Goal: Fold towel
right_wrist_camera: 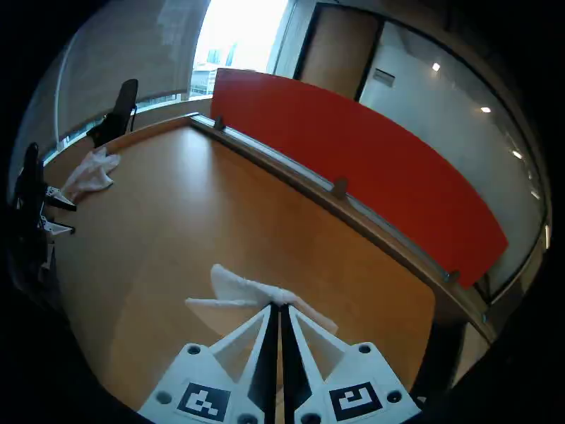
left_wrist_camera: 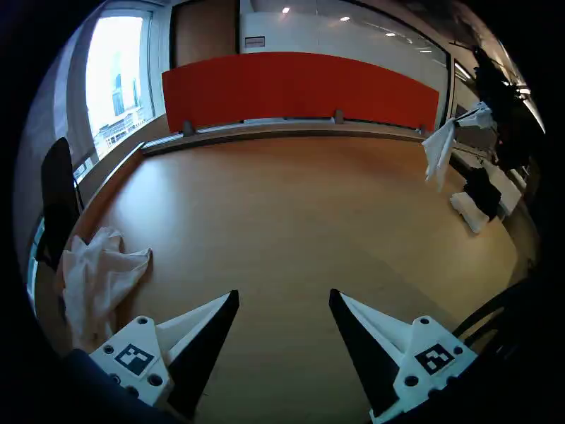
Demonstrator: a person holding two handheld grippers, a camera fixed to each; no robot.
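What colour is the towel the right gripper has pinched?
White, no pattern; the towel shows best in the right gripper view.

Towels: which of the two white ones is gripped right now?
The bunched towel in the right gripper, which is shut on it. The crumpled towel lies loose at the far corner of the table, beside a chair.

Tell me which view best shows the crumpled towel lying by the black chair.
The left gripper view: the crumpled towel lies close and large, its folds plain. The right gripper view shows it small and far off.
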